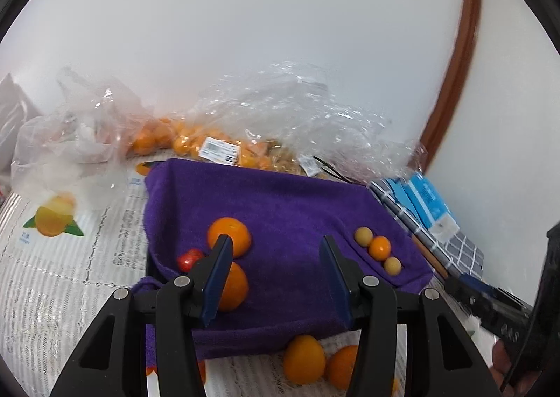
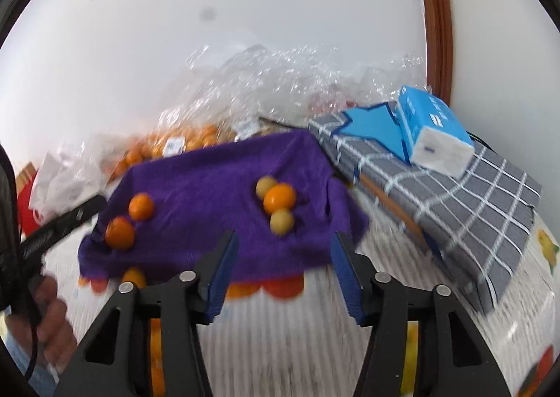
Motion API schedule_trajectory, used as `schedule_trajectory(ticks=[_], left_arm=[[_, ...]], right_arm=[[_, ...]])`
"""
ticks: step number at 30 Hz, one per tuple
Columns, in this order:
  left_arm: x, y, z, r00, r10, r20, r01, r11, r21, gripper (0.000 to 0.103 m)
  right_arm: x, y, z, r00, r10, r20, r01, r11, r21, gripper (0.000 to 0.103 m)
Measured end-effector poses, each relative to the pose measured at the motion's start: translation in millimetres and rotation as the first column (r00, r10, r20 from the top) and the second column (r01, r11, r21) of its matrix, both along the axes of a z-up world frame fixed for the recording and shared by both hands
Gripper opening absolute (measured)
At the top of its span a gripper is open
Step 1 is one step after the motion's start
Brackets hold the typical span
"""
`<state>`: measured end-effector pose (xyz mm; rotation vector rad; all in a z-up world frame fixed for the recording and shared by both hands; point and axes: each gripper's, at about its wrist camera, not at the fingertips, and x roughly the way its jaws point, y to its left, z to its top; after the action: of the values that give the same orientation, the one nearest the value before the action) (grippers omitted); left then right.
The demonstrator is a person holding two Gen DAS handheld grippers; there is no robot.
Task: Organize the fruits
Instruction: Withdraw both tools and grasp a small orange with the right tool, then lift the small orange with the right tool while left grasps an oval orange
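Fruit lies scattered over a purple towel point(image 1: 280, 201) draped on a raised tray or box, on a white tablecloth point(image 1: 63, 278) printed with fruit pictures. At far left, crumpled clear plastic bags point(image 1: 70, 138) sit by the wall, one holding many small oranges point(image 1: 182, 141).

On the towel's left part are two oranges: the far orange point(image 1: 229, 236) and the near orange point(image 1: 232, 286), nearly touching, with a small red fruit point(image 1: 189, 259) just left of them. All are round, so no long axis shows. The left gripper point(image 1: 276, 278) hovers above the towel's near half, jaws partly open and empty; its left finger overlaps the two oranges in view, and bare purple cloth shows in the gap.

To the right, three small fruits form a short diagonal row running toward the towel's right edge: a pale yellow fruit point(image 1: 364, 236), a small orange fruit point(image 1: 379, 247), another pale fruit point(image 1: 392, 266). The right gripper point(image 2: 283, 278), jaws partly open and empty, hangs over the towel's near edge, the row just beyond its gap.

Two loose oranges point(image 1: 304, 358) lie off the towel at its near edge. Farther right, a grey checked cloth point(image 2: 455, 201) carries a blue tissue pack point(image 2: 434, 127).
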<state>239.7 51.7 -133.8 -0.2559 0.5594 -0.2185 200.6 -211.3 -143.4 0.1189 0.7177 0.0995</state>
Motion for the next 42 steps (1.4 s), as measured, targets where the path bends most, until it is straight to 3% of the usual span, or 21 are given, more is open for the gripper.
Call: schedule_trajectory(ticks=[5,10,14,15,23,28,30,32,42], left_arm=[[-6.3,-9.0,4.7,0.999,-0.052,0.010,0.051,0.999,0.013,0.049],[-13.7,-9.2,14.8,0.998,-0.060,0.006,0.060,0.997,0.050,0.050],[-28.4,15.1,27.6,0.999,-0.023,-0.029,0.023,1.000,0.018,0.051],[-36.8,26.5,27.7,0.999,-0.022,-0.028,0.022,1.000,-0.003,0.056],[-64.6,76.0,-4.1,0.993,0.054,-0.104,-0.055,0.999,-0.001,0.058],[-62.0,87.5,-22.9,0.988,0.069,-0.136,-0.075,0.996,-0.041,0.056],[-64.1,86.6,-22.5,0.992,0.056,-0.114,-0.062,0.997,-0.055,0.056],[-64.6,82.5,-23.7,0.993,0.047,-0.109,-0.052,0.998,-0.046,0.056],[-69.7,28.8,-31.3,0.989,-0.091,-0.121,0.104,0.989,0.109,0.056]], right_arm=[[-32.2,7.3,-1.3,1.000,0.019,-0.024,-0.020,0.999,-0.039,0.054],[-52.4,14.7,-1.1,0.998,0.026,-0.052,-0.026,1.000,0.004,0.055],[-63.4,34.0,-5.3,0.996,0.069,-0.057,-0.071,0.997,-0.031,0.055],[-64.7,36.9,-7.7,0.995,0.077,-0.064,-0.079,0.996,-0.028,0.055],[-76.8,70.6,-33.1,0.969,0.207,-0.137,-0.200,0.978,0.067,0.055],[-76.7,94.5,-45.3,0.958,0.234,-0.163,-0.234,0.972,0.023,0.055],[-73.2,100.4,-50.0,0.955,0.237,-0.181,-0.240,0.971,0.004,0.054],[-71.0,102.9,-52.8,0.950,0.244,-0.196,-0.249,0.969,-0.002,0.036],[-86.2,74.4,-40.6,0.964,0.233,-0.128,-0.233,0.972,0.021,0.032]])
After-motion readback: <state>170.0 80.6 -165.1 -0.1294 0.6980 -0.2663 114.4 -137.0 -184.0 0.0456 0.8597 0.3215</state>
